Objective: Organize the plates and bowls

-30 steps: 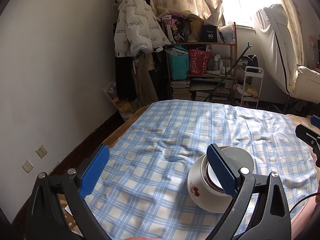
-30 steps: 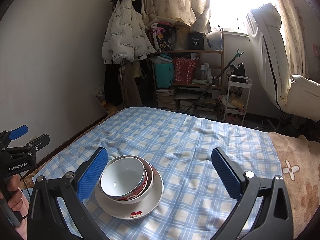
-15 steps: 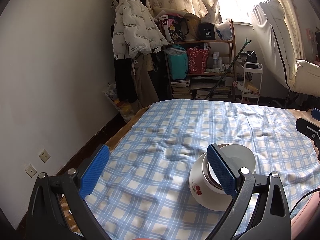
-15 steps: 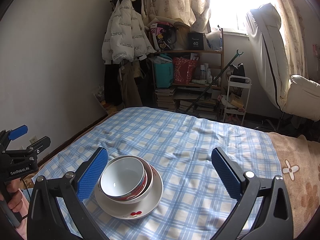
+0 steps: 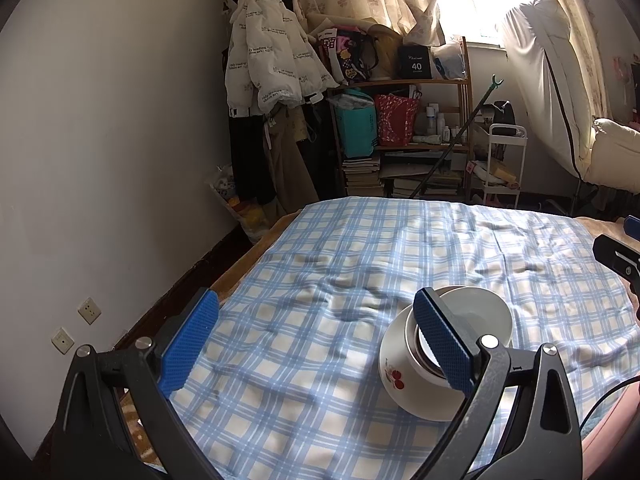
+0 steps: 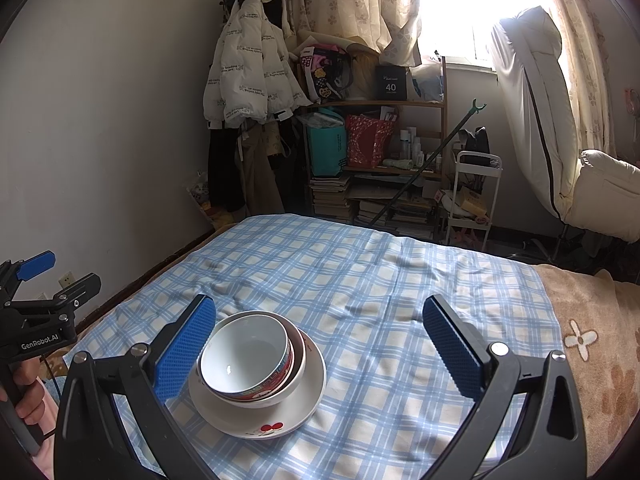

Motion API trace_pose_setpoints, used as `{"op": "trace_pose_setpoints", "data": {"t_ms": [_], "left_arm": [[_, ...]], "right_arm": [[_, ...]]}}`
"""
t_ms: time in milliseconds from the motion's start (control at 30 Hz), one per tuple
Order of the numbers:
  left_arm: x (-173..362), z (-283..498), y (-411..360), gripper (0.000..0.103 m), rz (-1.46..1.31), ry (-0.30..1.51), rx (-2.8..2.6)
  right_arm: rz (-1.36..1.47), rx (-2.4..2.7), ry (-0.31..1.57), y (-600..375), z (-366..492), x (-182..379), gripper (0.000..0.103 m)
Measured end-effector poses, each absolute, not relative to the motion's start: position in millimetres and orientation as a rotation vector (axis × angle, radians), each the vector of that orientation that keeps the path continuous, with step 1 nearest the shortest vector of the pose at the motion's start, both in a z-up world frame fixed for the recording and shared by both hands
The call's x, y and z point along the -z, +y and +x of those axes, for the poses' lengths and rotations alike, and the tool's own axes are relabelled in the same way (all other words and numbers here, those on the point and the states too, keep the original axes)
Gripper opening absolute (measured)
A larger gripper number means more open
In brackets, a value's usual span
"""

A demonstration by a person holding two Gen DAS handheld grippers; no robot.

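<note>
A white plate (image 6: 304,396) with a red cherry print lies on the blue checked cloth (image 6: 360,280). Two nested bowls sit on it: a larger white bowl (image 6: 298,354) and a smaller bowl (image 6: 244,354) with a red patterned band inside it. The same stack shows in the left wrist view (image 5: 400,360), partly behind the right finger. My right gripper (image 6: 316,344) is open and empty, its left pad beside the stack. My left gripper (image 5: 316,340) is open and empty, held left of the stack; it also shows in the right wrist view (image 6: 40,308).
The cloth covers a bed with a brown blanket (image 6: 592,340) at the right. A white wall (image 5: 100,160) runs along the left. A cluttered shelf (image 6: 376,152), a hanging white jacket (image 6: 248,72) and a small white cart (image 6: 476,196) stand beyond the far edge.
The left gripper has drifted slightly, so the room and the stack shift a little in its view. The right gripper and the dishes have not moved.
</note>
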State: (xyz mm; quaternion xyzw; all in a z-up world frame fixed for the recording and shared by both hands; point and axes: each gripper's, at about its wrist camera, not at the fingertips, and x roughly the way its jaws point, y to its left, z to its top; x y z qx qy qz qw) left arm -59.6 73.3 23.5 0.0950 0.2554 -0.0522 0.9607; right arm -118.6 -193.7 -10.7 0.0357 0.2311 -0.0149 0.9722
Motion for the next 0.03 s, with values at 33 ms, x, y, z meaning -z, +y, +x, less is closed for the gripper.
{"op": "trace_pose_setpoints", "data": {"t_ms": [33], "left_arm": [[-23.4,-59.5,73.3,0.097,0.191,0.518,0.108]], "right_arm": [[0.072,0.029,0.467,-193.9,-118.5,10.7,0.103]]}}
